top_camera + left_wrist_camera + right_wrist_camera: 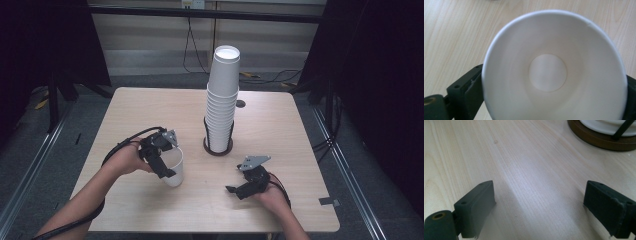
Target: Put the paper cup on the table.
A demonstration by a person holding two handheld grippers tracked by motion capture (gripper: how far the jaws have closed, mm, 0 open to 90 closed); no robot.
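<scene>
A tall stack of white paper cups (222, 102) stands in a dark round holder (218, 147) at the table's middle. A single white paper cup (173, 167) sits mouth-up at the front left, and my left gripper (165, 165) is shut on its sides. The left gripper view looks down into that cup (554, 72), with a black jaw at each side of its wall. My right gripper (235, 190) lies low over the table at the front right, open, with only bare wood between its jaws (541, 215). The holder's brown base (599, 138) lies beyond it.
The light wooden table (280, 125) has a small dark round hole (241, 104) behind the stack. Black cables trail from both grippers. Dark curtains and metal rails flank the table; a grey floor surrounds it.
</scene>
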